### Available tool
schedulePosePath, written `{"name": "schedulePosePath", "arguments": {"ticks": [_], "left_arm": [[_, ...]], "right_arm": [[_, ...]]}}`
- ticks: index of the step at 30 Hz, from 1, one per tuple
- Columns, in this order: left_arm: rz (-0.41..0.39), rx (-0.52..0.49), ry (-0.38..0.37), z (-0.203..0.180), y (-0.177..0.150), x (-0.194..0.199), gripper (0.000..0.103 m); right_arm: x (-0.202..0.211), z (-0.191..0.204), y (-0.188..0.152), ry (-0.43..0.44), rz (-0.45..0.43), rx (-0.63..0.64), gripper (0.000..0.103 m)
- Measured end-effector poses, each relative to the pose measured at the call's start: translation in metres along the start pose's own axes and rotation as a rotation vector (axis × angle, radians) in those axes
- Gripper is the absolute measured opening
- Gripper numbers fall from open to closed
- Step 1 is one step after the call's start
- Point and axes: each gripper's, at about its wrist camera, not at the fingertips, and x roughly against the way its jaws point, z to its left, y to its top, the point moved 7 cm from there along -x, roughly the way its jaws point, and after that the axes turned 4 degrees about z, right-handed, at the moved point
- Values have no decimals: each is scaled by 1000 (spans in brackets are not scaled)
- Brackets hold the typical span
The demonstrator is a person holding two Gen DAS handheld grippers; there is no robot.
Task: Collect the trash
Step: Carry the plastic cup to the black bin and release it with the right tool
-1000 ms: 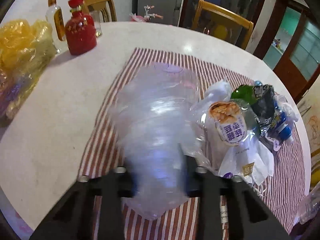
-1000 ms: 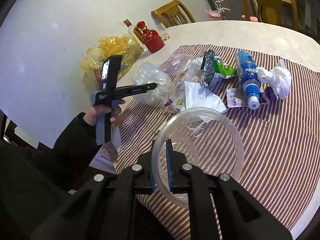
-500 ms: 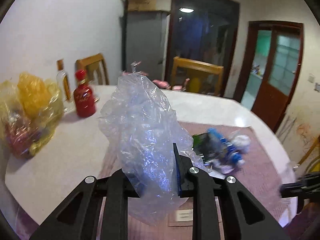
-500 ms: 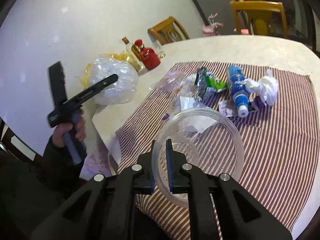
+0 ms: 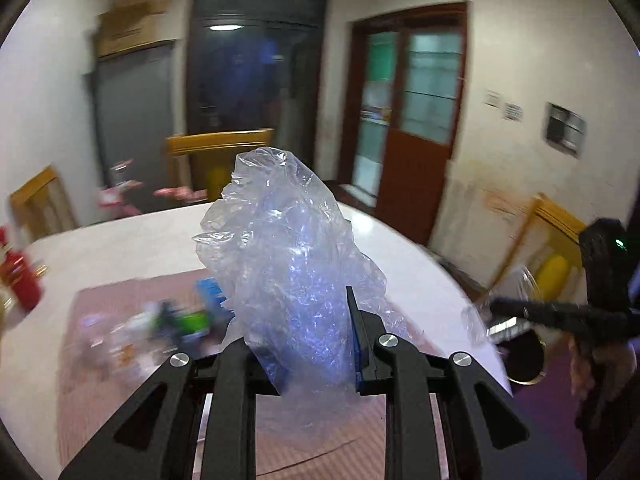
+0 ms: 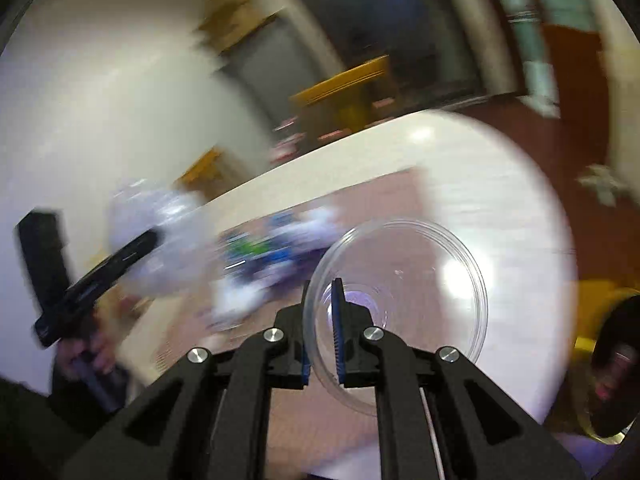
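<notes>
My left gripper (image 5: pixel 304 340) is shut on a crumpled clear plastic bag (image 5: pixel 292 256) and holds it up above the table; it also shows in the right wrist view (image 6: pixel 156 240). My right gripper (image 6: pixel 320 312) is shut on the rim of a clear plastic bowl (image 6: pixel 400 296), held above the table; it shows at the right in the left wrist view (image 5: pixel 520 312). A blurred pile of trash (image 5: pixel 176 320) with blue and green wrappers lies on the striped cloth (image 5: pixel 120 380); the pile also shows in the right wrist view (image 6: pixel 272 256).
The round white table (image 5: pixel 120 248) has a red bottle (image 5: pixel 20 280) at its left edge. Wooden chairs (image 5: pixel 216 152) stand behind and to the right (image 5: pixel 548 240). A dark round bin opening (image 6: pixel 616 364) with a yellow rim sits low right.
Both grippers have swung to the right with their loads, blurring the views. The bag is lifted clear of the table. The bin has come into view at the right.
</notes>
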Motion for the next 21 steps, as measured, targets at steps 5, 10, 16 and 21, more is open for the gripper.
{"name": "schedulePosePath", "arguments": {"ticks": [5, 10, 16, 21], "left_arm": [[2, -90, -152, -84, 11, -25, 20], [17, -168, -270, -160, 9, -43, 20], [50, -231, -324, -215, 4, -61, 20], [77, -263, -339, -238, -4, -69, 20]], "right_arm": [[44, -137, -14, -349, -14, -155, 10], [42, -242, -51, -583, 72, -281, 10], [10, -307, -83, -695, 187, -360, 25], [4, -333, -92, -711, 201, -413, 82]]}}
